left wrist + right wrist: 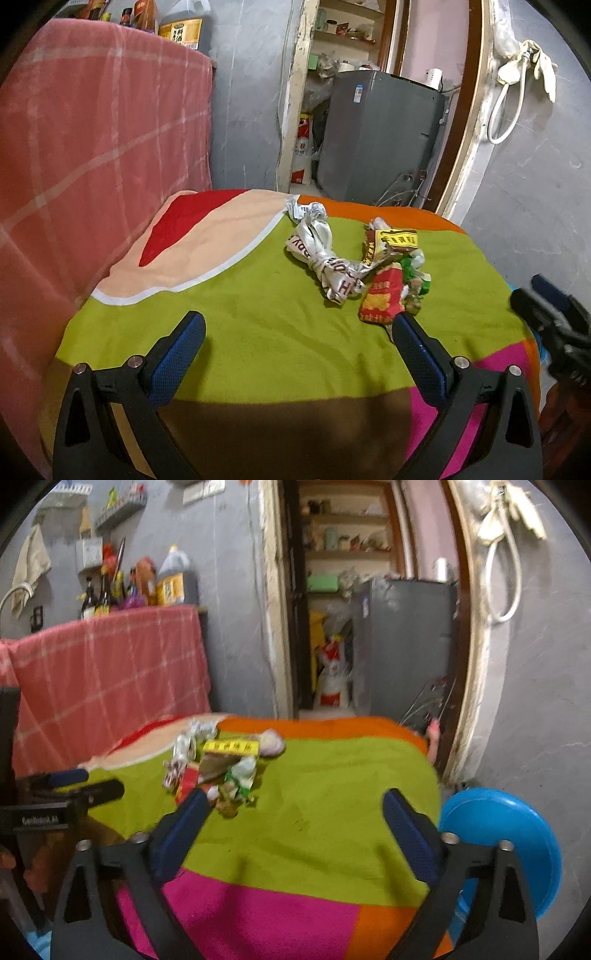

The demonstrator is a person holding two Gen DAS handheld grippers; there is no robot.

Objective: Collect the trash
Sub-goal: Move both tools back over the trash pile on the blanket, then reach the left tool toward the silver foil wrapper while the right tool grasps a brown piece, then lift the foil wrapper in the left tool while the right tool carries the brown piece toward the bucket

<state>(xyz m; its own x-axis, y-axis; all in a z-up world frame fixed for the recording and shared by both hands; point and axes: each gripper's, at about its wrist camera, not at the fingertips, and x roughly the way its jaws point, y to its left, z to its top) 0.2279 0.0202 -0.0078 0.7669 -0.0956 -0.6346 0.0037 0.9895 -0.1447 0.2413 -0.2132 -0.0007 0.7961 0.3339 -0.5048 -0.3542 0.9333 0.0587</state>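
Note:
A heap of crumpled wrappers lies on a table under a colourful cloth [258, 332]: a white printed wrapper [325, 258], a red snack packet [382, 299], a yellow-and-brown wrapper [391, 242] and green scraps [415, 280]. My left gripper [297, 330] is open and empty, its right finger just short of the red packet. In the right wrist view the heap [218, 768] lies ahead left, with a pale crumpled ball [271, 743] behind it. My right gripper [295, 808] is open and empty, its left finger close to the heap. The right gripper shows in the left wrist view [546, 314].
A blue bin [506, 845] stands on the floor at the table's right edge. A pink checked cloth [92, 147] covers furniture on the left, with bottles on top. A grey appliance [380, 136] stands in the doorway behind. The left gripper [70, 790] shows in the right wrist view.

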